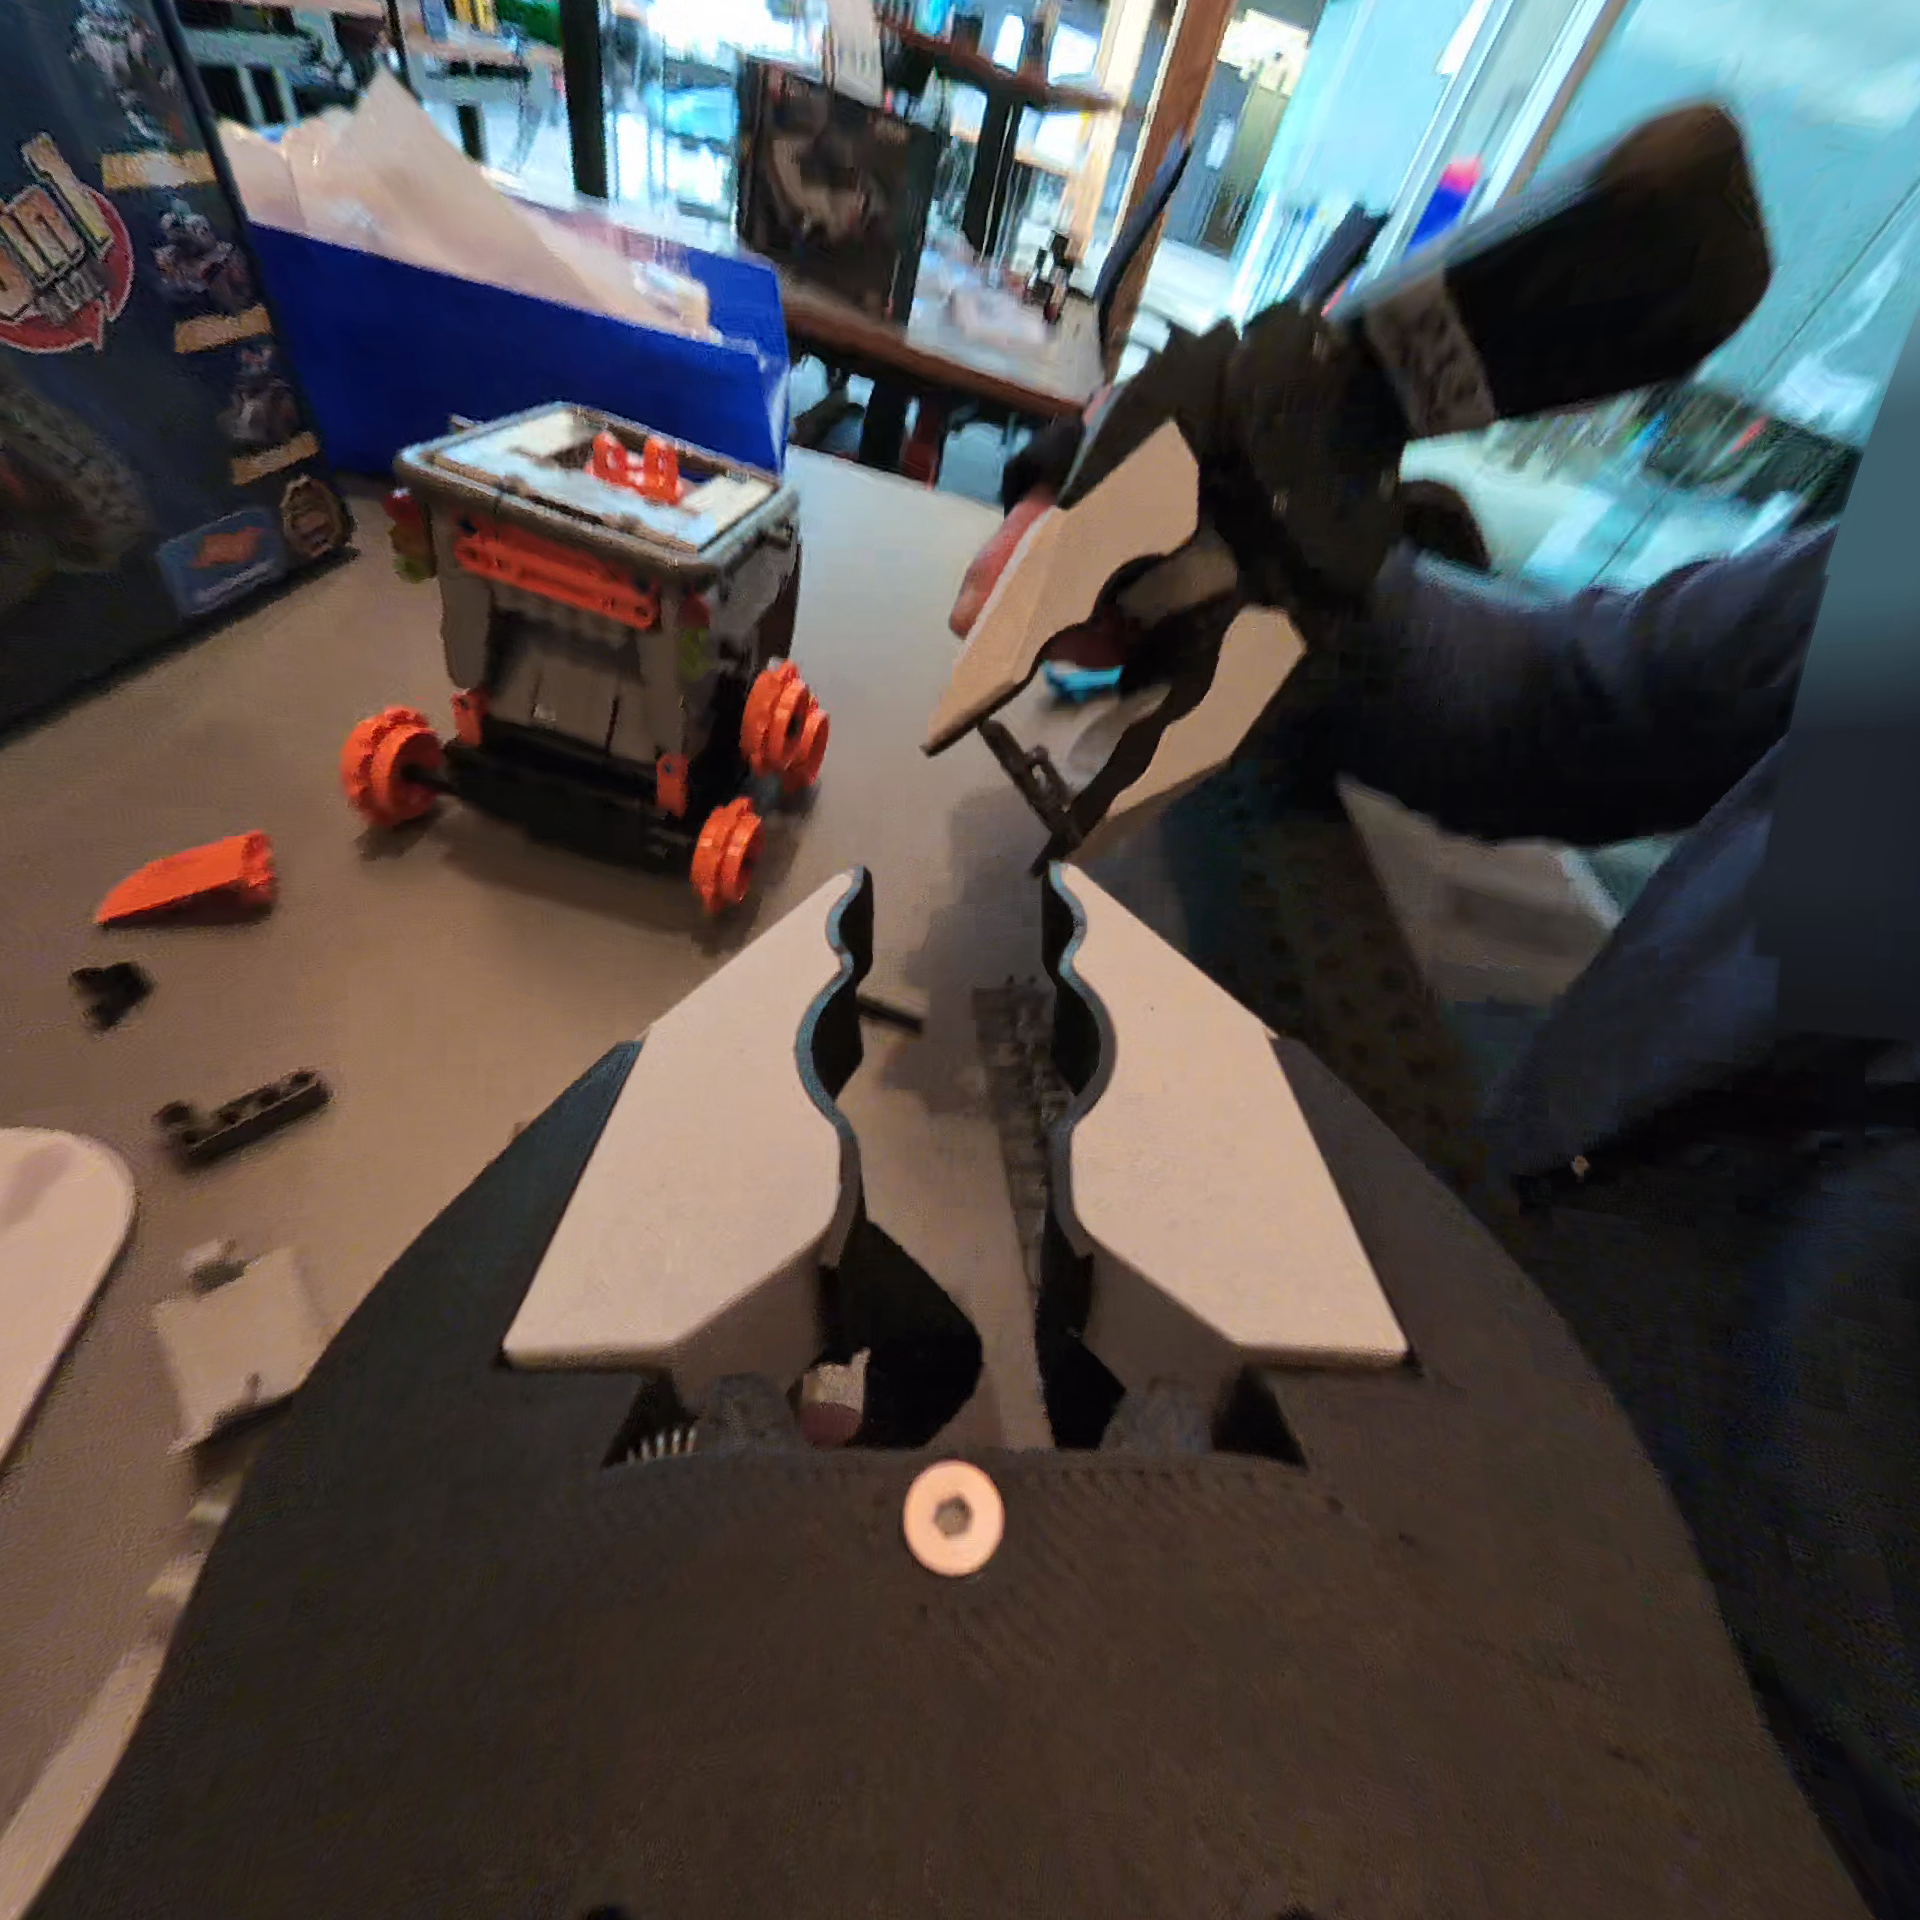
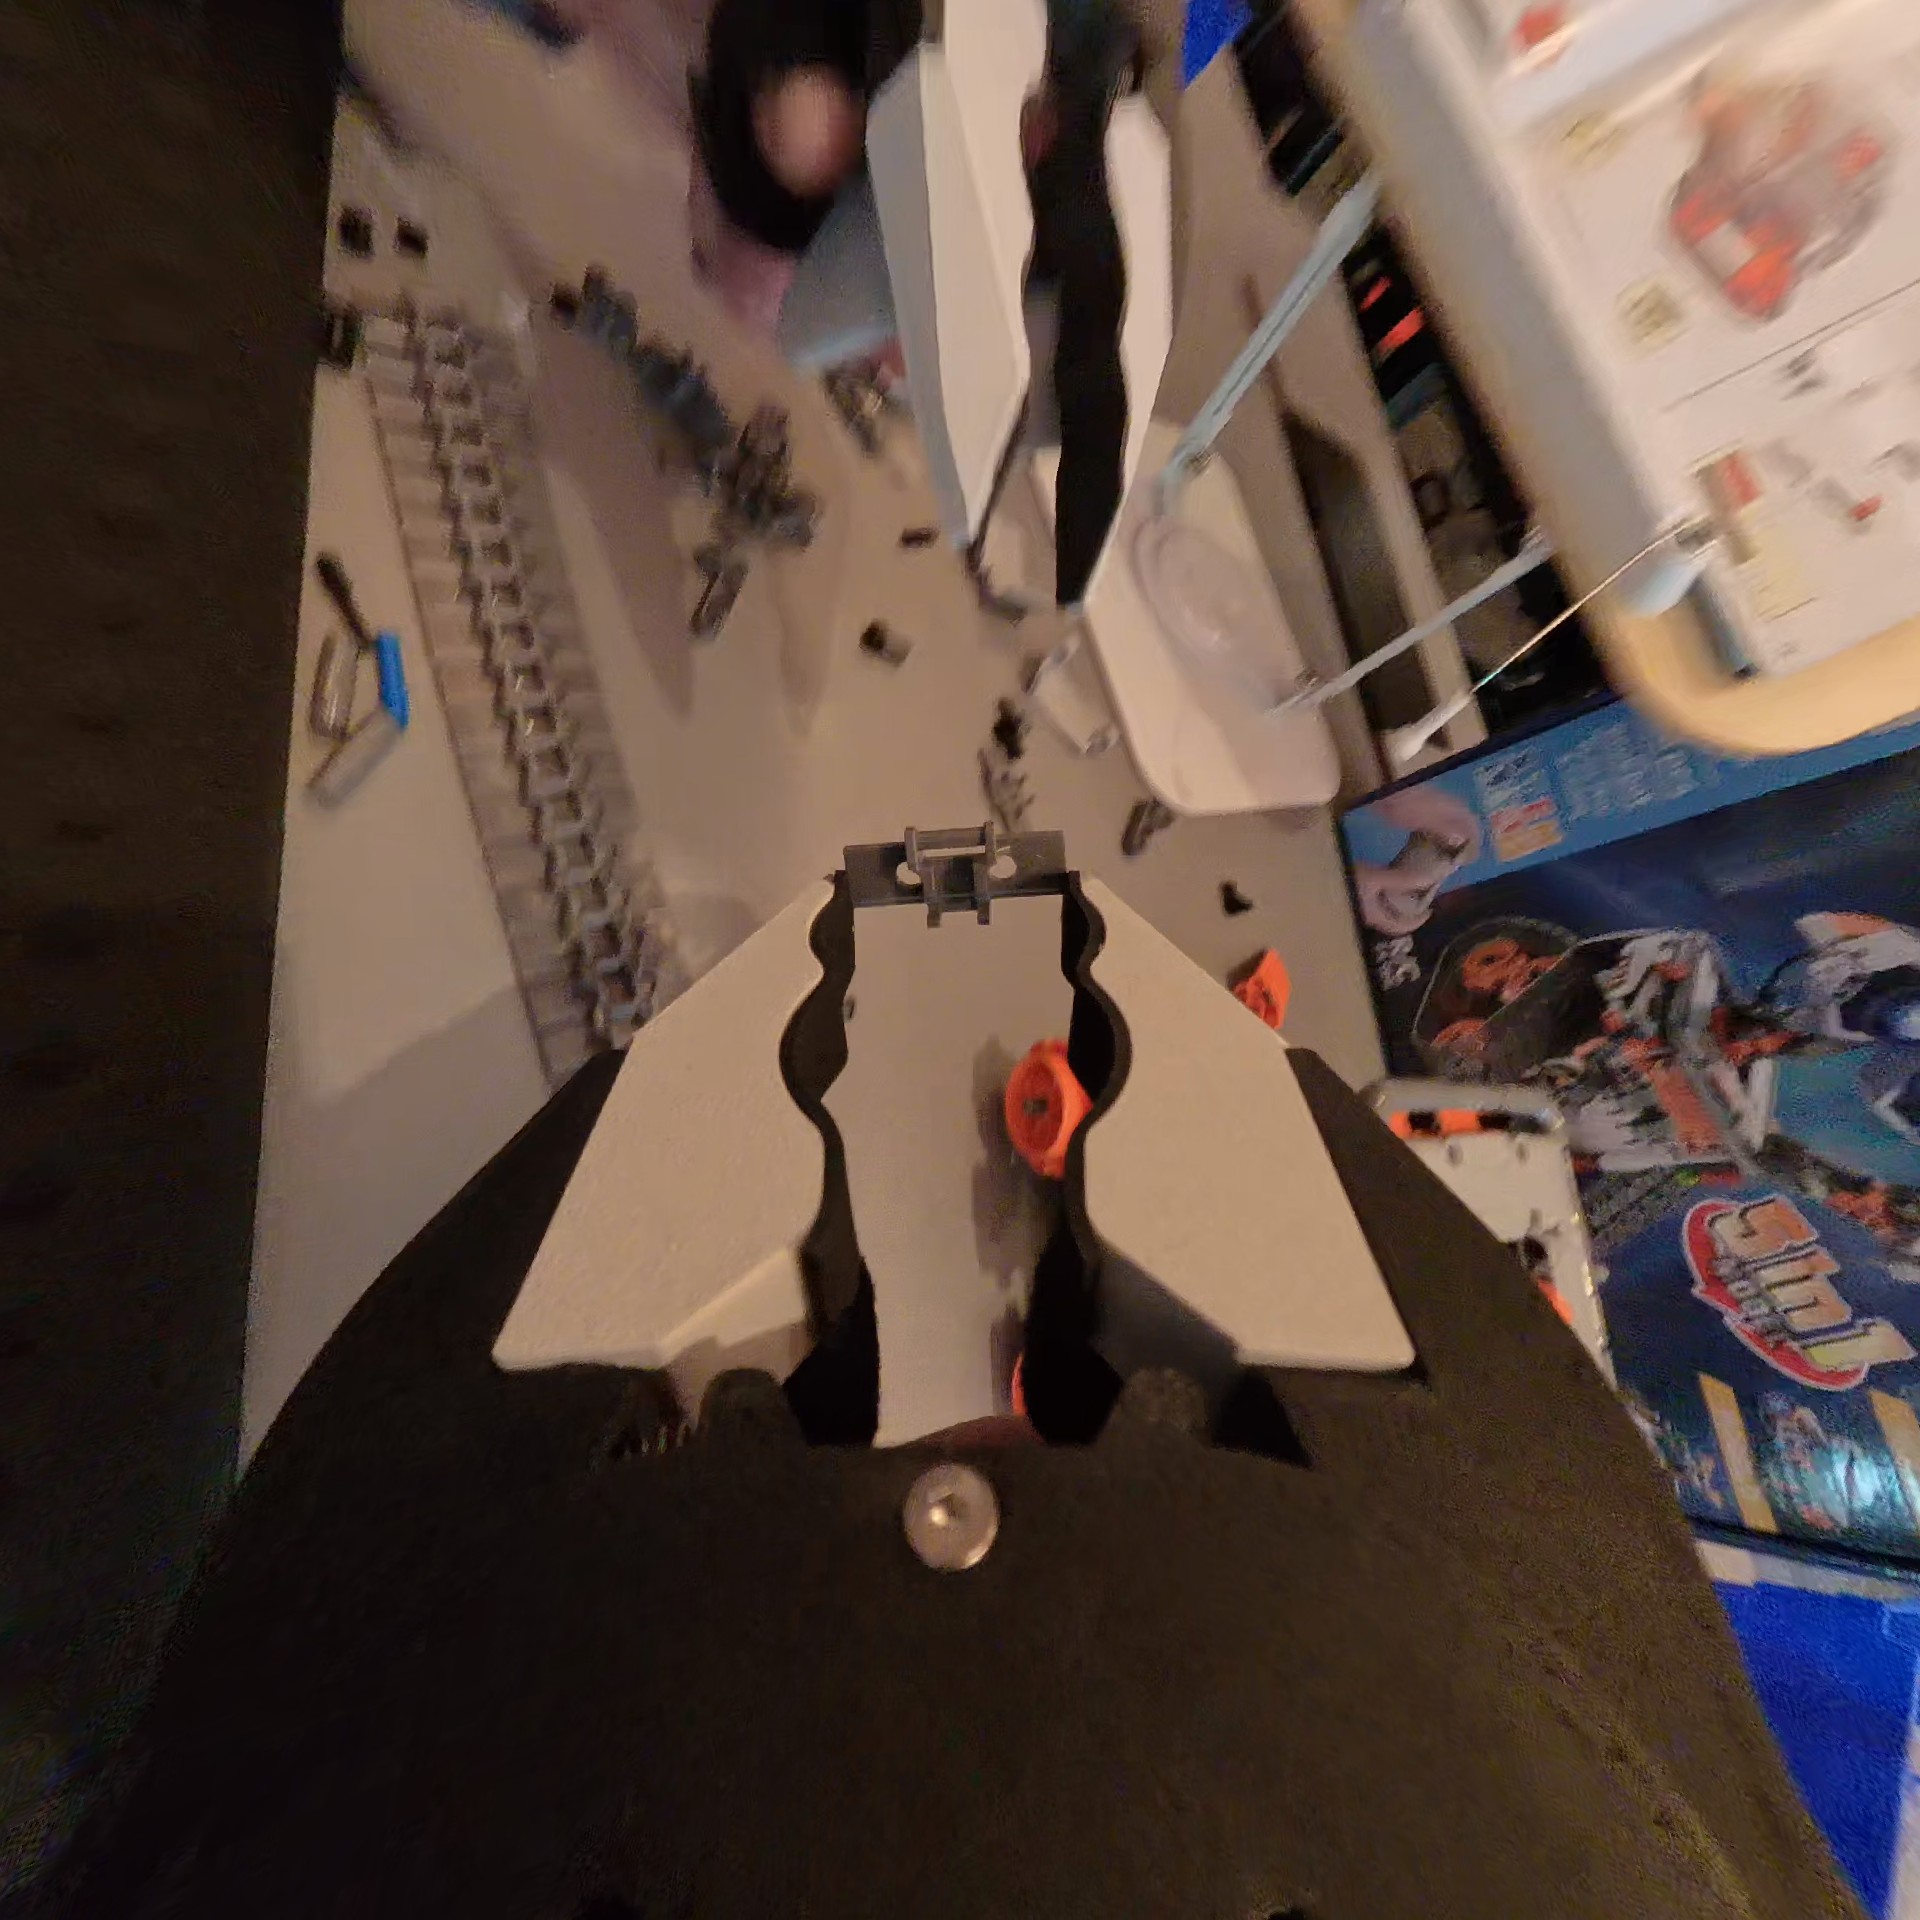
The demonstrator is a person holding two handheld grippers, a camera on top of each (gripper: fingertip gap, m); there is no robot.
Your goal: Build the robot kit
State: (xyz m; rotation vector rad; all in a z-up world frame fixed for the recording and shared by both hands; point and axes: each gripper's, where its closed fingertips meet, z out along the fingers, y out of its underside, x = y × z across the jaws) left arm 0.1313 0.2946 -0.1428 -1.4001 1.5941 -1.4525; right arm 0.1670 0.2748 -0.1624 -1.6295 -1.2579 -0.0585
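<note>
My right tool (image 2: 954,883) pinches a grey link (image 2: 951,871) by its tips; it could slip. Left tool (image 1: 954,904), at six o'clock, gapes narrowly, empty.

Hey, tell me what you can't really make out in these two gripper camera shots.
- Left wrist view: the dark piece hanging from the right gripper is motion-blurred, so its shape is unclear.
- Left wrist view: the track strip is partly hidden behind the left gripper fingers.
- Right wrist view: the orange wheel is half covered by a finger.
- Right wrist view: the background up top is smeared.
</note>
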